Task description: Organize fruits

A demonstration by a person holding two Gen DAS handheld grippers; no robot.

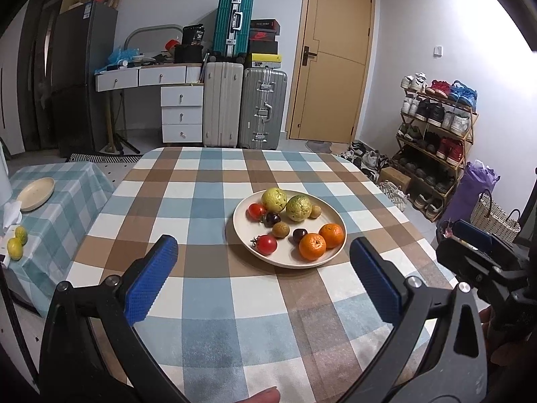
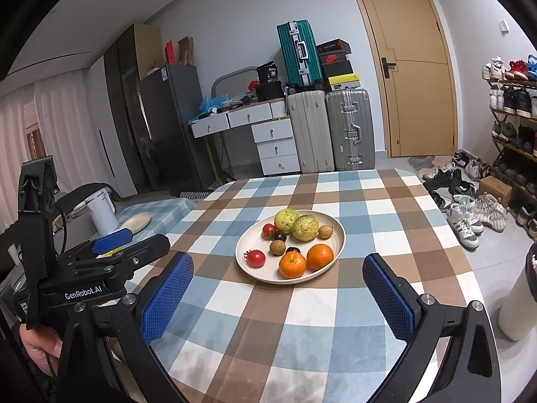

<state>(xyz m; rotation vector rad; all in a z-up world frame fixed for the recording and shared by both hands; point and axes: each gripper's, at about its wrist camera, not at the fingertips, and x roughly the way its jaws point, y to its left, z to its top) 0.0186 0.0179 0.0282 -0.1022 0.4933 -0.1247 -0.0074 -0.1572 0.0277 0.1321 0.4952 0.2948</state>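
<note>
A cream plate (image 1: 241, 235) (image 2: 339, 231) sits mid-table holding fruit: two green guavas (image 1: 274, 199) (image 2: 304, 227), two oranges (image 1: 312, 246) (image 2: 293, 264), two red tomatoes (image 1: 267, 244) (image 2: 256, 258), dark plums (image 1: 272, 219) and brown longans (image 1: 280, 229) (image 2: 278, 247). My left gripper (image 1: 263, 265) is open and empty above the near table, short of the plate. My right gripper (image 2: 278, 283) is open and empty, also just short of the plate. Each gripper shows in the other's view: the right one at the right edge (image 1: 483, 252), the left one at the left (image 2: 110, 255).
The checked tablecloth (image 1: 208, 302) covers the table. A lower side table (image 1: 67, 181) on the left holds an empty cream plate (image 1: 36, 193) (image 2: 136, 221), two yellow-green citrus fruits (image 1: 17, 241) and a white kettle (image 2: 100, 213). Suitcases, a desk, a door and a shoe rack stand beyond.
</note>
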